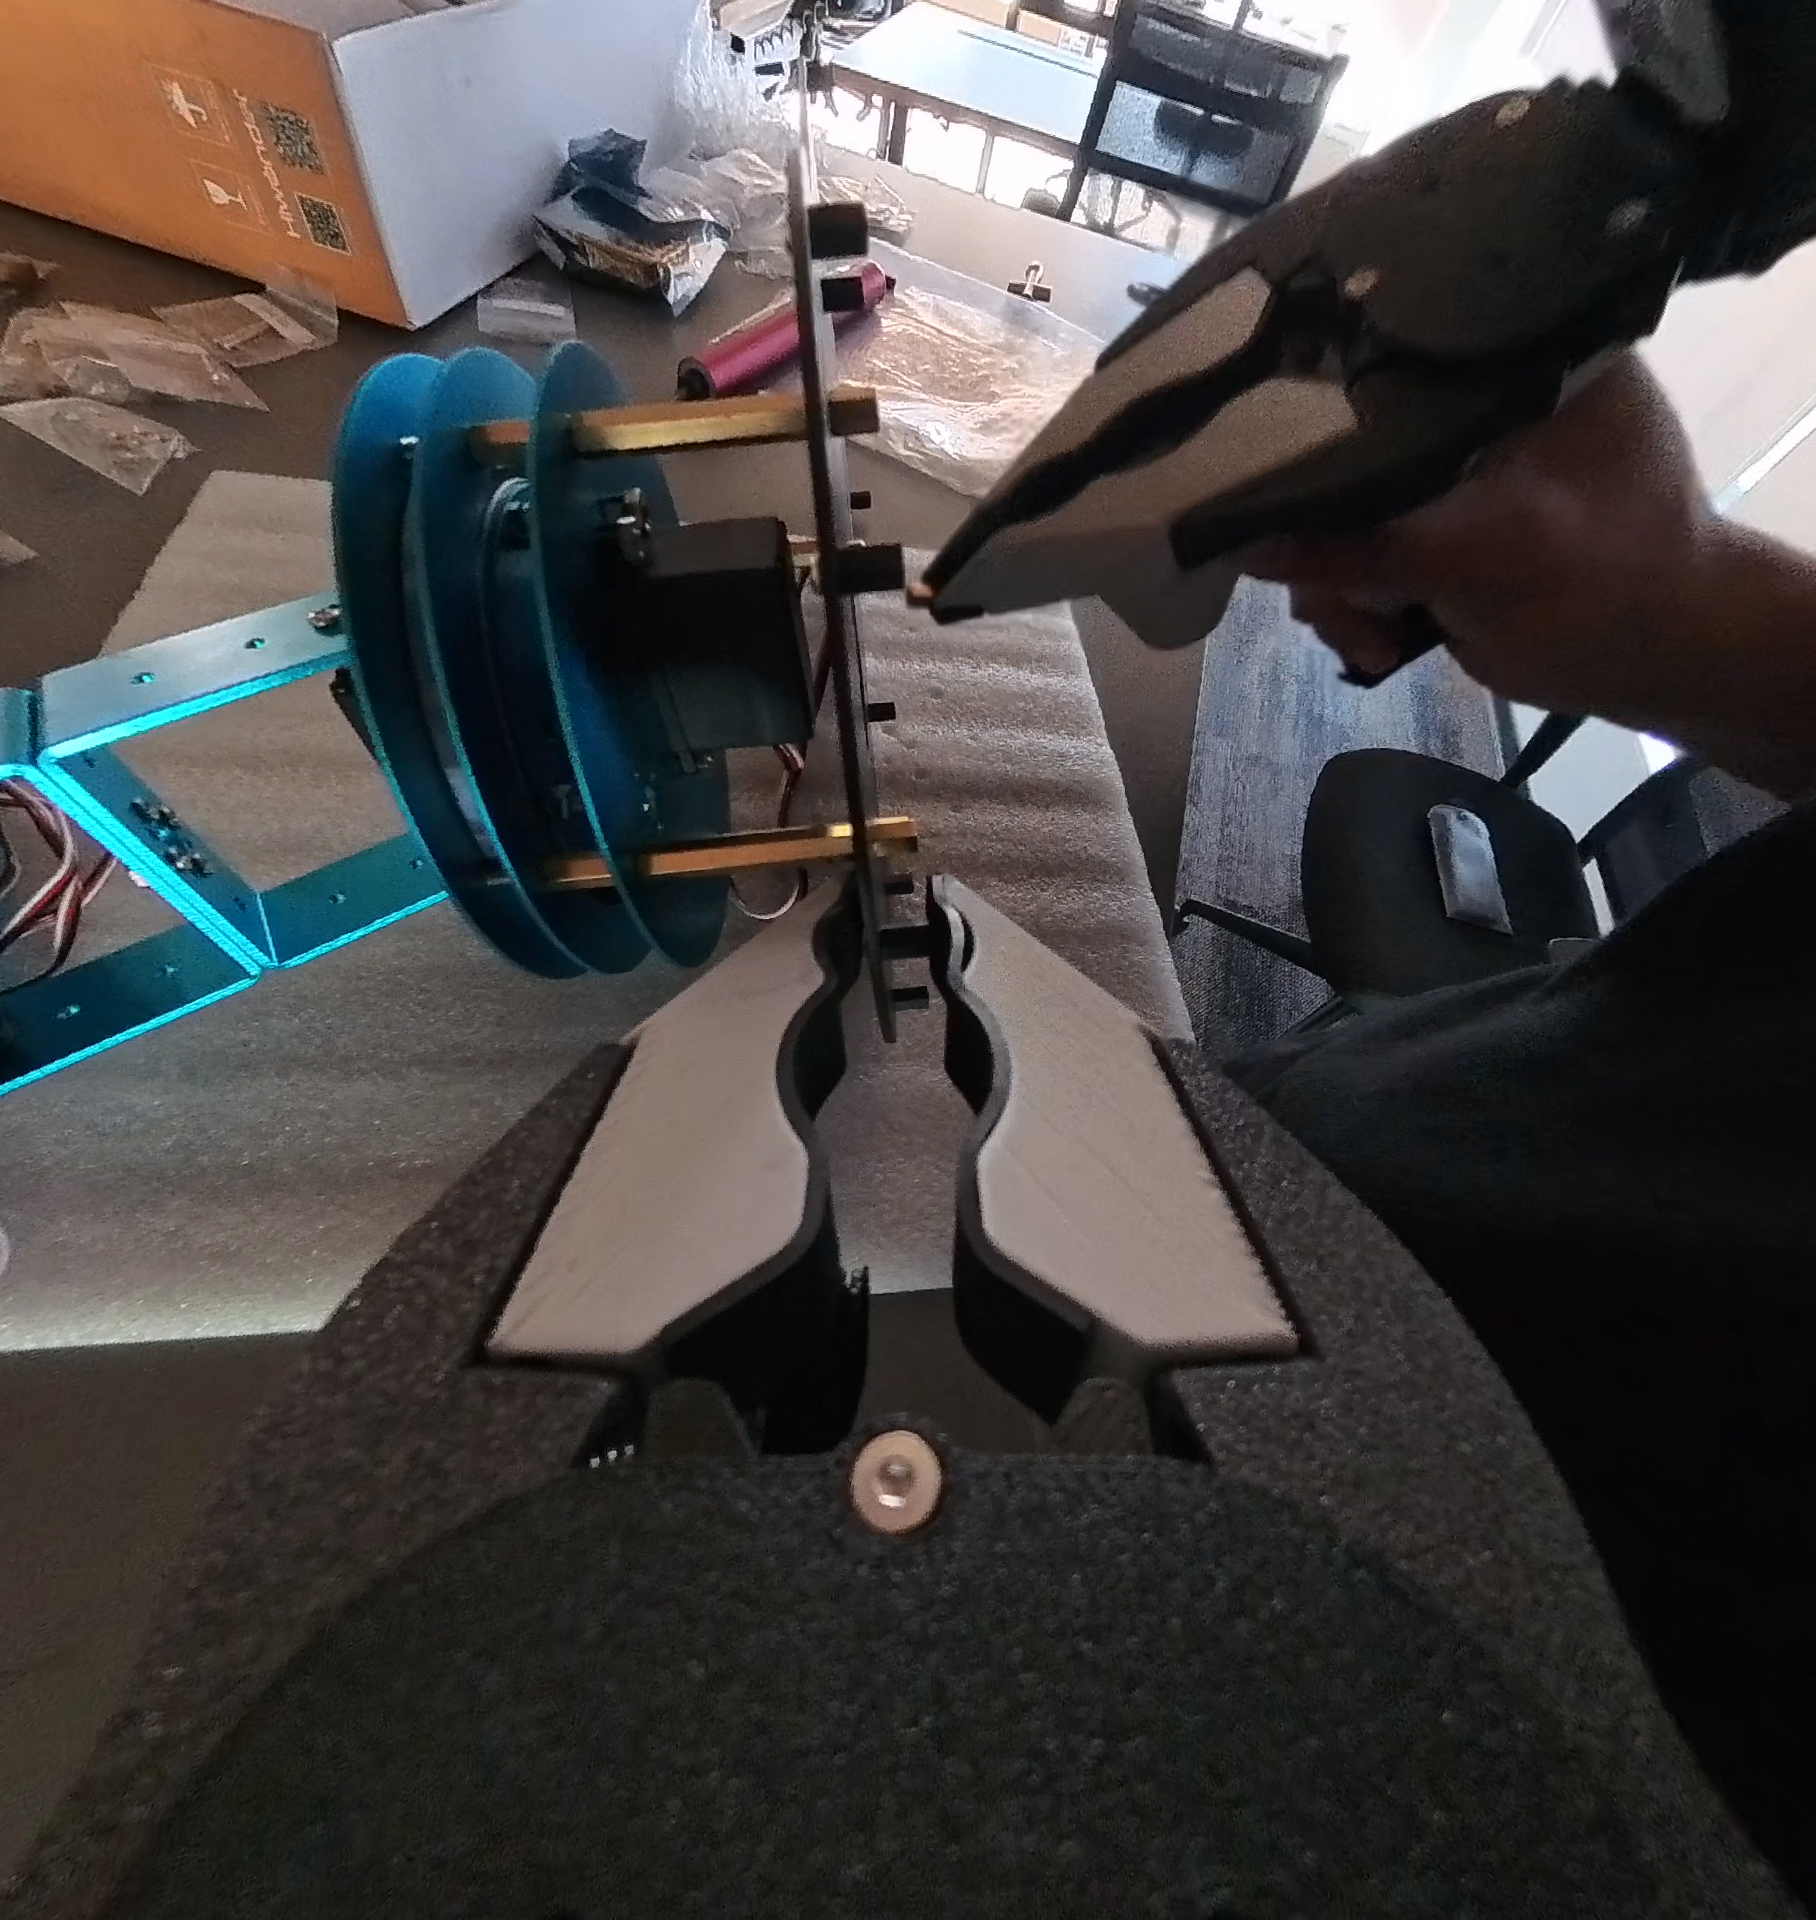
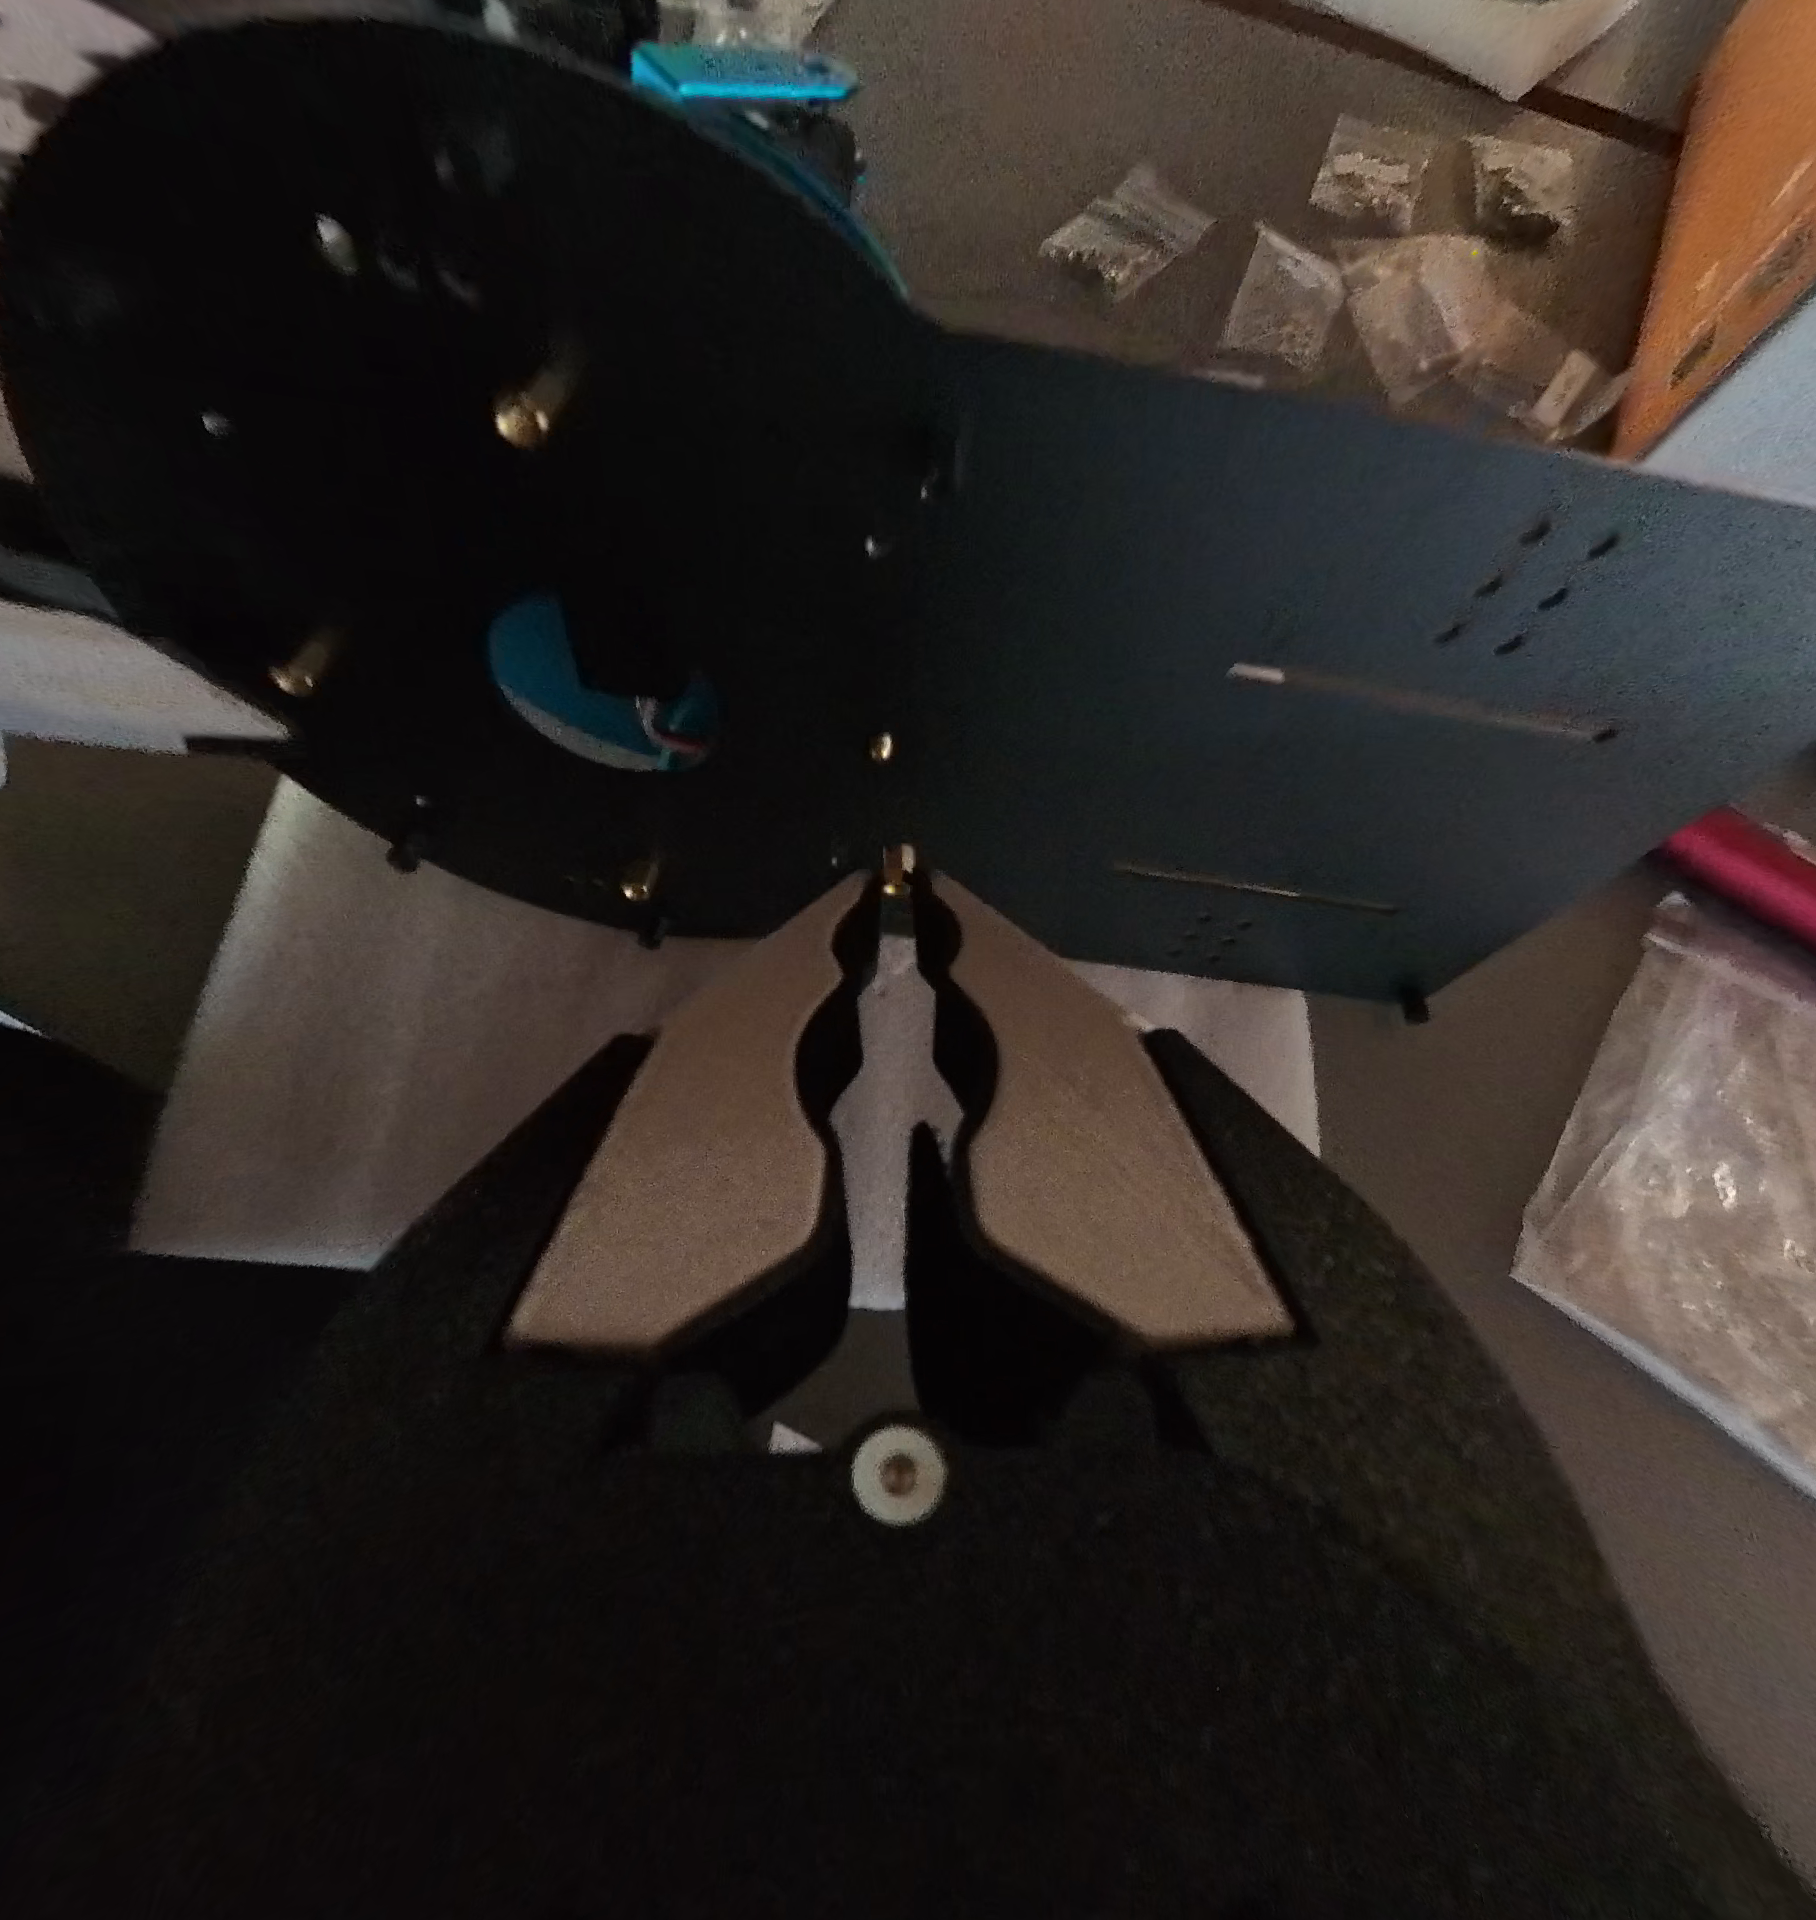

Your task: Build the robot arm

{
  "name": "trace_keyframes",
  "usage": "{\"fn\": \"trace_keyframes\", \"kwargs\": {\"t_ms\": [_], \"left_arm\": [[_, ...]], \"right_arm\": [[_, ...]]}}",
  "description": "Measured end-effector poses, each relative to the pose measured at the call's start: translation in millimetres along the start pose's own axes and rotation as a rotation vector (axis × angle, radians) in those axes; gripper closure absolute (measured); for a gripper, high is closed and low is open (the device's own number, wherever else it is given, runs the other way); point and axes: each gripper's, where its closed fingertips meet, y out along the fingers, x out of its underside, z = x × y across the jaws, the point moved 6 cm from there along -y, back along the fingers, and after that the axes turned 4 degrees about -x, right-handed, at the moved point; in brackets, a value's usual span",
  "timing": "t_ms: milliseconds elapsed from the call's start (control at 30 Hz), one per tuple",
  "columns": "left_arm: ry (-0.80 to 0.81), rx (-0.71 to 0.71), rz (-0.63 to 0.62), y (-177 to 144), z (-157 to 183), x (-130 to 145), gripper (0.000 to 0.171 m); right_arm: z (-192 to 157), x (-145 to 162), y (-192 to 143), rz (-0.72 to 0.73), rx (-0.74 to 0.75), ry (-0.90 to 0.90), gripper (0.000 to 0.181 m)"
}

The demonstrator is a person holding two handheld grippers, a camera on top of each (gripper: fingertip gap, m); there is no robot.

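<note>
- At the left of the left wrist view, the blue discs (image 1: 530, 665) with a black servo (image 1: 712, 623) stand on edge, joined by brass standoffs (image 1: 717, 421) to the black plate (image 1: 831, 582) at centre frame.
- Our left claw (image 1: 888, 935) sits low at centre, its jaws closed on the plate's lower edge; we judge it should hold the plate steady.
- Our right claw (image 1: 935, 597), in from the upper right, pinches a small brass screw (image 2: 893, 864) close against the plate; we judge it must go in square to its hole.
- The orange-and-white cardboard box (image 1: 260, 156) at upper left lies on the table (image 1: 208, 1195); its contents are hidden.
- Clear bags (image 2: 1714, 1174) at the right of the right wrist view hold small hardware.
</note>
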Motion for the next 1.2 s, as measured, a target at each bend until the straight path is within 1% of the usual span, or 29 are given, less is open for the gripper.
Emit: {"fn": "trace_keyframes", "kwargs": {"t_ms": [100,167,233,367,500,600,867,1067,1200], "left_arm": [[0.002,0.005,0.002,0,0,0,0.161],[0.004,0.009,0.002,0,0,0,0.161],[0.008,0.014,0.003,0,0,0,0.161],[0.010,0.021,0.005,0,-1,0,0.161],[0.010,0.022,0.006,0,-1,0,0.161],[0.008,0.024,0.006,0,-1,0,0.161],[0.007,0.027,0.007,0,-1,0,0.161],[0.001,0.026,0.012,0,-1,0,0.161],[-0.003,0.024,0.014,0,-1,0,0.161]], "right_arm": [[-3,-19,-4,0.037,0.012,0.034,0.176],[-2,-23,-4,0.009,0.025,0.049,0.176],[0,-22,-2,-0.023,0.038,0.053,0.176],[-2,-20,3,-0.050,0.016,0.043,0.176],[-3,-21,6,-0.068,0.025,0.021,0.176],[-4,-21,6,-0.074,0.018,0.035,0.176],[-3,-30,4,-0.132,-0.026,0.056,0.176],[-1,-30,5,-0.121,-0.065,0.096,0.175],[-2,-24,6,-0.140,-0.038,0.062,0.176]]}}
